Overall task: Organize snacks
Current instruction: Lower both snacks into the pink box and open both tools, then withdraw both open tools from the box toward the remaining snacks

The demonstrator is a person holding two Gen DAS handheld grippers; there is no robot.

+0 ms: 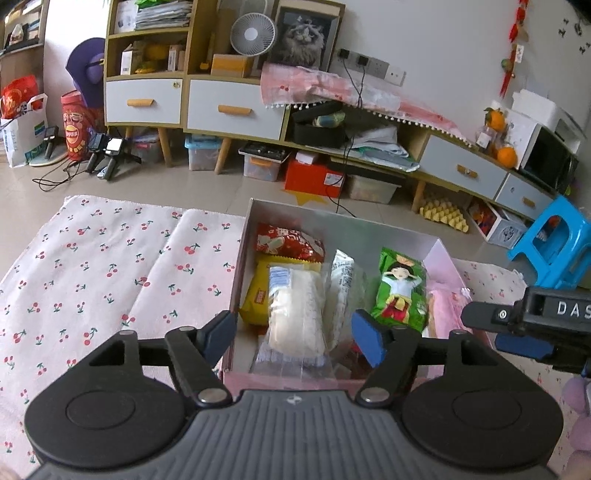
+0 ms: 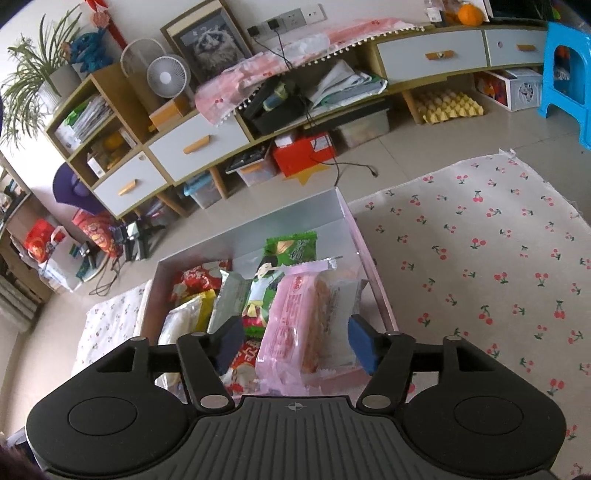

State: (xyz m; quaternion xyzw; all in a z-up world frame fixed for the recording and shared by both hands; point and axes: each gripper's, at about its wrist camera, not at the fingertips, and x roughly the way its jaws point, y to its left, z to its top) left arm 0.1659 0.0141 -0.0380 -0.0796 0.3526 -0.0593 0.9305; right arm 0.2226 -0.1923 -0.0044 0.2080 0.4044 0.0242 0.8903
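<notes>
Both claws, left (image 1: 295, 334) and right (image 2: 295, 341), gape over the crowded box (image 1: 242, 258).

You see one box (image 1: 243, 236) holding six snack packets: one red (image 1: 288, 242), yellow (image 1: 255, 295), green (image 1: 400, 291), pink (image 2: 291, 325), two clear (image 1: 295, 306).

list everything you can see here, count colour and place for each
box: 1, pink with pale inside, on the cherry-print cloth
cherry-print cloth: 1, white with red cherries, under the box
red packet: 1, red, far left of box
yellow packet: 1, yellow, left side of box
clear packet: 1, clear and white, lying over the yellow one
green packet: 1, green, right of middle
pink packet: 1, pink, right side of box
fan: 1, white, on the cabinet
stool: 1, blue, on the floor at right
left gripper: 1, black with blue pads, open over the box
right gripper: 1, black with blue pads, open astride the pink packet
</notes>
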